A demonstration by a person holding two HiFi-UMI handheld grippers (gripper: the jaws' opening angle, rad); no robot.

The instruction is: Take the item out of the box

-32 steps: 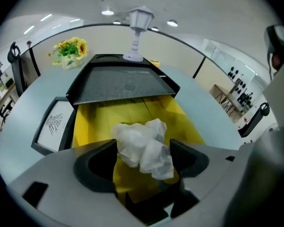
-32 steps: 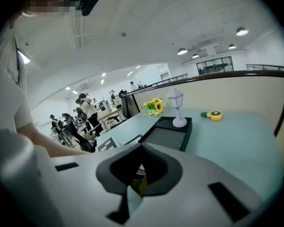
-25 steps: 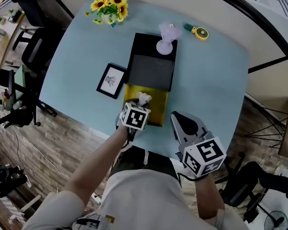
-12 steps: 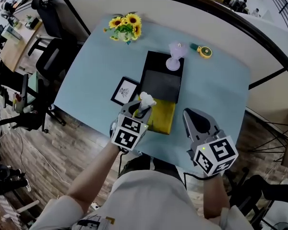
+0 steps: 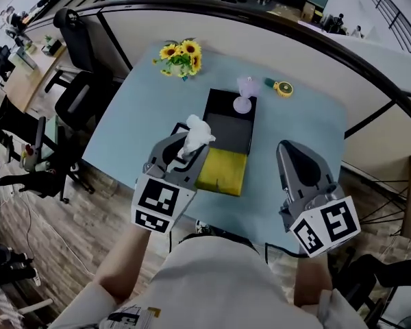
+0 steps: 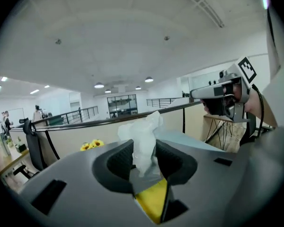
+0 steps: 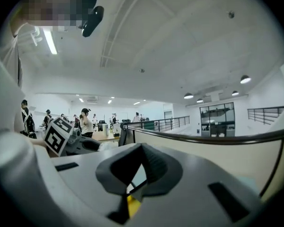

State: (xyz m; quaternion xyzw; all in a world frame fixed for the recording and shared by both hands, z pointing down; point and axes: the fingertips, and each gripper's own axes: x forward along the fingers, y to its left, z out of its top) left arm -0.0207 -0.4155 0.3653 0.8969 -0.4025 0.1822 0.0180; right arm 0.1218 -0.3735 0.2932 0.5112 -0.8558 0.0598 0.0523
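My left gripper [image 5: 190, 142] is raised above the table's near edge, shut on a crumpled white tissue-like item [image 5: 197, 131]. In the left gripper view the item [image 6: 143, 136] stands up out of the gripper [image 6: 144, 157], pinched between the dark pads. Below lies the yellow box [image 5: 222, 171], with a black box [image 5: 229, 125] joined to its far end. My right gripper [image 5: 292, 151] hovers right of the yellow box. Its jaws [image 7: 135, 178] meet at the tips with nothing between them.
A light blue table [image 5: 137, 115] carries a sunflower bunch [image 5: 180, 57] at the far left and a pale purple goblet [image 5: 242, 96] on the black box's far end. A yellow and green tape measure [image 5: 282, 88] is at the back. Office chairs [image 5: 82, 81] stand left of the table.
My left gripper has risen from the yellow box with the white item in its jaws. My right gripper has lifted too and stays beside the box.
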